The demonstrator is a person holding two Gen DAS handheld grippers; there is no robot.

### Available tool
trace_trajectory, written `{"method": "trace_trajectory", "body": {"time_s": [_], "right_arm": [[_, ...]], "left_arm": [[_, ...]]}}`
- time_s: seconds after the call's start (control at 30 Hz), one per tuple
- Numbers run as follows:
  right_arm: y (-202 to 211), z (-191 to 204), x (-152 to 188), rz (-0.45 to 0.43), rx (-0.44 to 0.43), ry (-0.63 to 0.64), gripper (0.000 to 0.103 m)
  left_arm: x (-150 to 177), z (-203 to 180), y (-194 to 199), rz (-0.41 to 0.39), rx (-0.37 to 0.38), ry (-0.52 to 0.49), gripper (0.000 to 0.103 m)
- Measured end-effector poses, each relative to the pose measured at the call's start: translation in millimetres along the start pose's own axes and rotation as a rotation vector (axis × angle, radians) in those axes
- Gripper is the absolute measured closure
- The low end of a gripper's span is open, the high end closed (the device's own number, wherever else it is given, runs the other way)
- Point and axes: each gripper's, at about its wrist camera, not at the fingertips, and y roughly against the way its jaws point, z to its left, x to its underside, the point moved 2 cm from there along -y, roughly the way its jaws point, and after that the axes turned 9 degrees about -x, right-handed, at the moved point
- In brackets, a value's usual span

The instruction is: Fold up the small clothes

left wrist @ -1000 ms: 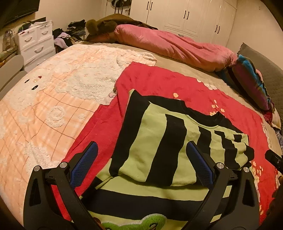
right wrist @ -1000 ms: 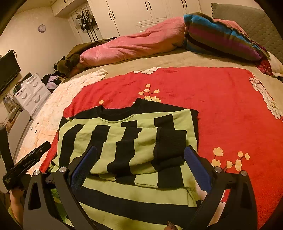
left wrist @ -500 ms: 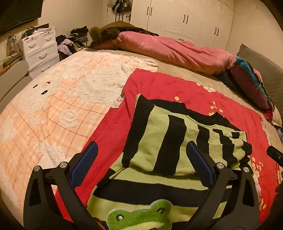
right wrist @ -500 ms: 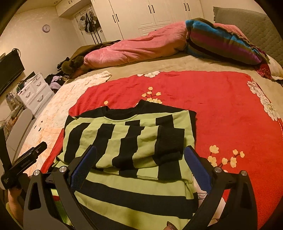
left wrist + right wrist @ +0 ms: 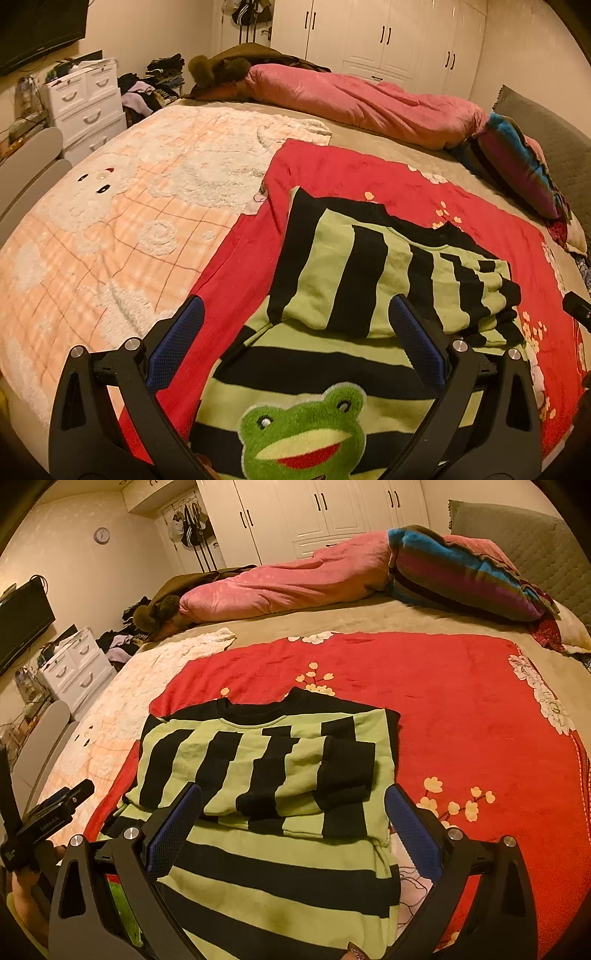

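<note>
Counting garments: you have one green-and-black striped knit sweater (image 5: 280, 771) lying flat on the red floral fleece blanket (image 5: 461, 709), both sleeves folded across its chest.
Patch: one fuzzy green frog appliqué (image 5: 303, 432) sits on the sweater's near hem.
Left hand-held gripper (image 5: 295, 347): your two blue-padded fingers are spread wide above the hem, holding nothing.
Right hand-held gripper (image 5: 293, 827): likewise spread wide, empty, over the sweater's lower half.
Bed coverings: one peach checked plush blanket (image 5: 110, 229) beside the red one; one puffy pink quilt (image 5: 280, 587) along the far edge; one striped multicolour pillow (image 5: 461, 579) touching the quilt.
Furniture: one white plastic drawer unit (image 5: 88, 103).
</note>
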Motion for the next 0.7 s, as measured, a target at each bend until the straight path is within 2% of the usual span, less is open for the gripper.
{"method": "trace_trajectory", "body": {"time_s": [0.5, 0.7], "right_arm": [[20.6, 2.7, 7.8, -0.001, -0.009, 0.012, 0.004], [27.7, 4.0, 14.6, 0.009, -0.011, 0.016, 0.004]], "left_arm": [[8.2, 22.9, 20.0, 0.031, -0.01, -0.005, 0.009], [15.5, 37.4, 19.4, 0.082, -0.013, 0.0, 0.009]]}}
